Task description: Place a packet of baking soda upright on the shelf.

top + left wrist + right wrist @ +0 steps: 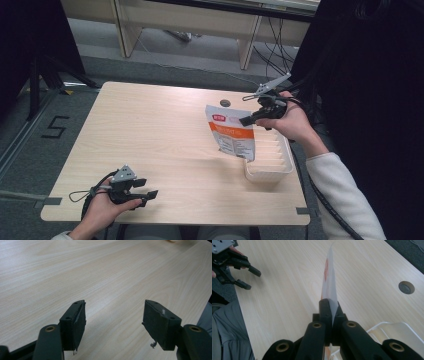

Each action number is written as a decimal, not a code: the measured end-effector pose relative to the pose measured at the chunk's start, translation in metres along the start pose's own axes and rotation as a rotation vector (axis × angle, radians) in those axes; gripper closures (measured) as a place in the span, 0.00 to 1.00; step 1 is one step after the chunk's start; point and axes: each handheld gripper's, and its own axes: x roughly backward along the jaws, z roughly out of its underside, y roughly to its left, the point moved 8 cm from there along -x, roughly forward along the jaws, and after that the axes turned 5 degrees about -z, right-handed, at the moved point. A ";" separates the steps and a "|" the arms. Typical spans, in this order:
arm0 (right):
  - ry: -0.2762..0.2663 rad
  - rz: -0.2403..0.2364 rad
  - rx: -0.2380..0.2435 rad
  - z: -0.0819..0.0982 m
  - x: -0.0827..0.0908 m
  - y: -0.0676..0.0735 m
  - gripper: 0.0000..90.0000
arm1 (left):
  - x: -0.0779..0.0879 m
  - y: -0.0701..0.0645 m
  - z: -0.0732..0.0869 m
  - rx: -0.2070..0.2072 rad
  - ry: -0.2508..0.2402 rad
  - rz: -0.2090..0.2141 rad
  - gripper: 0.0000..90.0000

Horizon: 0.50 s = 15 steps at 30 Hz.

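The table (160,135) is pale wood with a fine lengthwise grain, and a small dark grey round cap (406,287) sits in its top. The pouch (231,132) pinched between the black fingers (325,312) of the right gripper (248,120) is white with an orange band, a red label and dark print. Just beneath those fingers is a translucent white ribbed tray (275,167); the left gripper (145,191) is black with a grey plate.

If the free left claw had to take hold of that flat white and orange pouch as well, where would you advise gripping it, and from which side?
I would grip the flat white and orange pouch on its free left edge, coming in from the person's left. It hangs upright, the right claw pinches its top right corner, and the white slotted rack crowds its right side and bottom.
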 end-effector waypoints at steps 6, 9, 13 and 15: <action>0.014 0.003 -0.007 0.008 0.012 -0.008 1.00 | 0.000 -0.001 0.000 0.013 0.004 0.000 0.38; 0.011 0.010 -0.003 0.009 0.020 -0.010 1.00 | -0.001 -0.001 0.001 0.024 0.006 0.001 0.38; 0.009 0.012 0.002 0.011 0.029 -0.012 1.00 | -0.001 -0.001 0.000 0.020 0.001 0.006 0.38; 0.014 0.017 0.005 0.012 0.032 -0.013 1.00 | -0.001 -0.001 0.000 0.021 0.000 0.006 0.38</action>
